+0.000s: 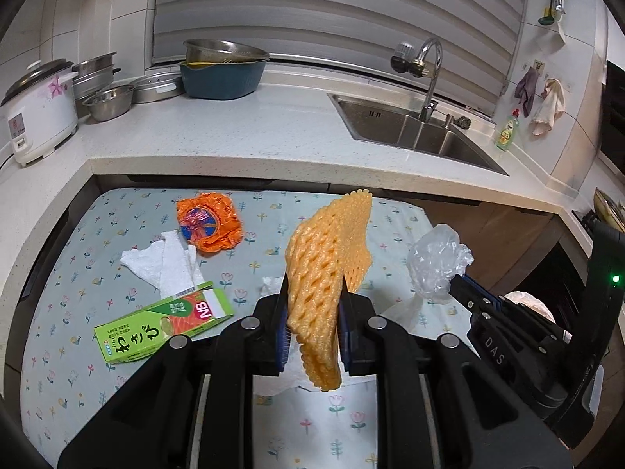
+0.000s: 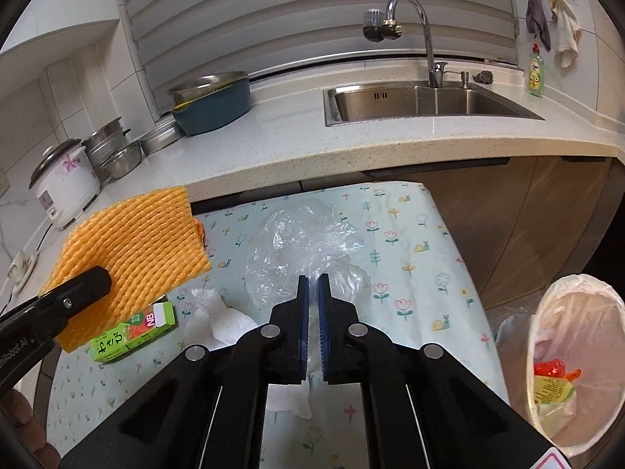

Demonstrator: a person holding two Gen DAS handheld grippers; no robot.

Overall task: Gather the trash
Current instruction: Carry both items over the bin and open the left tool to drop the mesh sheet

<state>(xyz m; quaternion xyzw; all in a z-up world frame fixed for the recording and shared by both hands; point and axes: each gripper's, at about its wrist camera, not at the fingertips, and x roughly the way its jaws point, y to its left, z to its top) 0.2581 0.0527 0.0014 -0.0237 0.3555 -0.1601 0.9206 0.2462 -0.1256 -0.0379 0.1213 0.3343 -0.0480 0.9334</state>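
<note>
My left gripper (image 1: pixel 313 293) is shut on an orange foam fruit net (image 1: pixel 324 269) and holds it above the table; the net also shows at the left of the right wrist view (image 2: pixel 136 250). My right gripper (image 2: pixel 313 285) is shut on a crumpled clear plastic bag (image 2: pixel 297 242), lifted over the table; the bag shows at the right of the left wrist view (image 1: pixel 437 262). A green wasabi box (image 1: pixel 160 324), a white paper towel (image 1: pixel 164 262) and an orange wrapper (image 1: pixel 209 222) lie on the floral tablecloth (image 1: pixel 78 305). A lined trash bin (image 2: pixel 578 359) stands right of the table.
More crumpled white tissue (image 2: pixel 218 316) lies under the grippers. Behind the table runs a speckled counter (image 1: pixel 250 129) with a sink (image 1: pixel 410 129), faucet (image 1: pixel 425 78), blue basin (image 1: pixel 222 74), steel bowls (image 1: pixel 109 101) and a rice cooker (image 1: pixel 39 109). Wooden cabinets (image 2: pixel 527 226) stand on the right.
</note>
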